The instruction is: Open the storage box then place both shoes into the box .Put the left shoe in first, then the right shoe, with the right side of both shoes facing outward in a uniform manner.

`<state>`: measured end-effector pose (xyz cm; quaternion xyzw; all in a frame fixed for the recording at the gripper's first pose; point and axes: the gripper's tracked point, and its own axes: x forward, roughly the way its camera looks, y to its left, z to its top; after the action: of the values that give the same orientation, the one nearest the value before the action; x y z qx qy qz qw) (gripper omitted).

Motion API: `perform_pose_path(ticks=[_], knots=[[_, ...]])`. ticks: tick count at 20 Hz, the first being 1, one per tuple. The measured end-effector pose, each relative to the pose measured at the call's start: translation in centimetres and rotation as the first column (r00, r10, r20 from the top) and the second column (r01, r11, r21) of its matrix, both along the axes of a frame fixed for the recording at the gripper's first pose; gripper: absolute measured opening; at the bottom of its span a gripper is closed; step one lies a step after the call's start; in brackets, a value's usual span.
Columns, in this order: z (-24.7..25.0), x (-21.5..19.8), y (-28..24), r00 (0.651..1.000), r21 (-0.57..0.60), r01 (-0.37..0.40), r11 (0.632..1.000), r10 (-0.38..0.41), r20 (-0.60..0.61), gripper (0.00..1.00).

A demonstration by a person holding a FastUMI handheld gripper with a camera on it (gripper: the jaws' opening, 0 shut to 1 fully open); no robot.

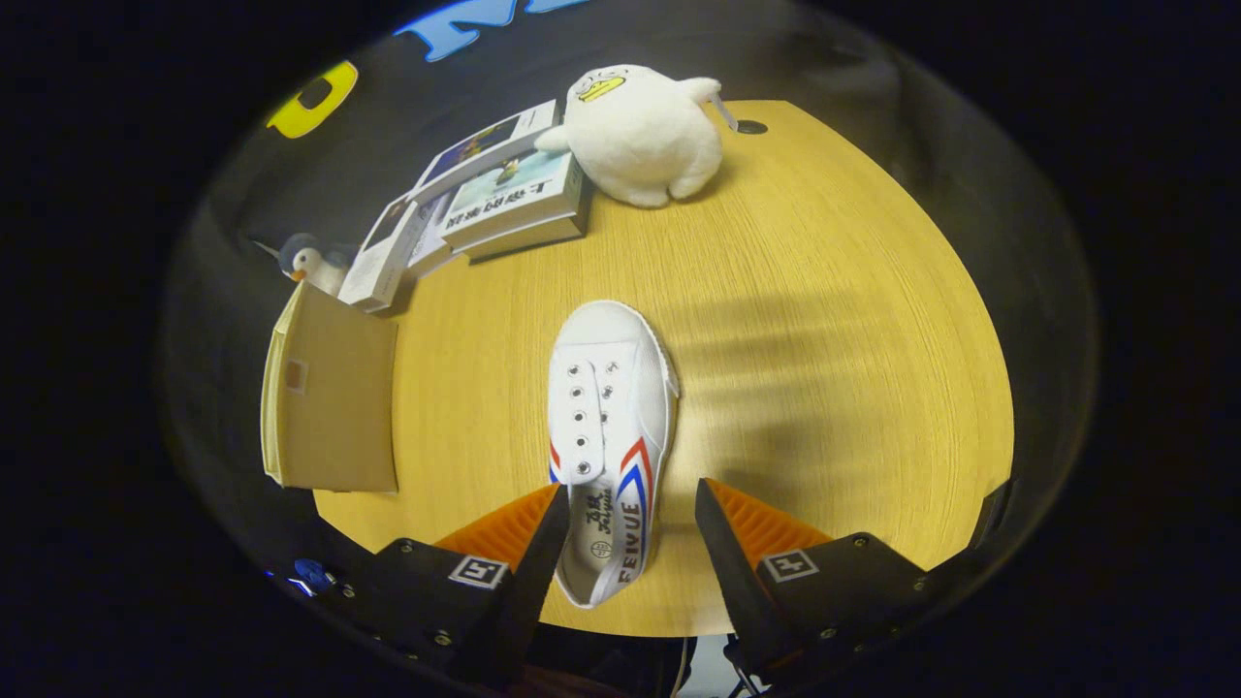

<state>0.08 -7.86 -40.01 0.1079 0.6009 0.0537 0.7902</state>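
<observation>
Gripper [628,504] jaws wide apart, empty.

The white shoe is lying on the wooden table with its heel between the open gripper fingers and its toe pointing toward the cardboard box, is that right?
Not quite. In the gripper view the white shoe lies on the wooden table, heel between the open gripper fingers, but its toe points toward the white plush toy. The cardboard box sits off to the side.

Gripper [628,504] fingers spread wide w/ white shoe's [609,427] heel end between them (no contact), toe pointing away.
</observation>
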Motion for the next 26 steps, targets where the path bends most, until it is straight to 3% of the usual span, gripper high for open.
perform_pose_path(ticks=[6, 7, 10, 11, 12, 13, 14, 16, 17, 26], knots=[[-3.1, 0.5, -0.2, 0.996, -0.066, -0.083, 0.994, 0.080, -0.042, 0.77], [-3.5, 0.5, 0.0, 0.994, -0.071, -0.098, 0.993, 0.094, -0.055, 0.70], [-4.3, 0.6, 1.1, 0.991, -0.036, -0.110, 0.993, 0.107, -0.074, 0.67], [-4.4, 0.6, 1.2, 0.990, -0.036, -0.125, 0.992, 0.122, -0.066, 0.52], [-3.9, 0.7, 1.0, 0.989, -0.042, -0.140, 0.989, 0.137, -0.063, 0.51], [-4.0, 0.7, 0.7, 0.988, -0.043, -0.145, 0.989, 0.142, -0.057, 0.44], [-3.5, 0.8, 0.7, 0.992, -0.031, -0.113, 0.993, 0.111, -0.052, 0.37], [-3.2, 1.3, 0.3, 0.999, 0.032, 0.016, 0.999, -0.015, -0.051, 0.07], [-3.4, 0.7, 0.4, 0.998, 0.043, 0.027, 0.999, -0.025, -0.065, 0.02], [-1.8, 1.2, 0.8, 0.999, 0.064, 0.031, 0.997, -0.030, -0.018, 0.02]])
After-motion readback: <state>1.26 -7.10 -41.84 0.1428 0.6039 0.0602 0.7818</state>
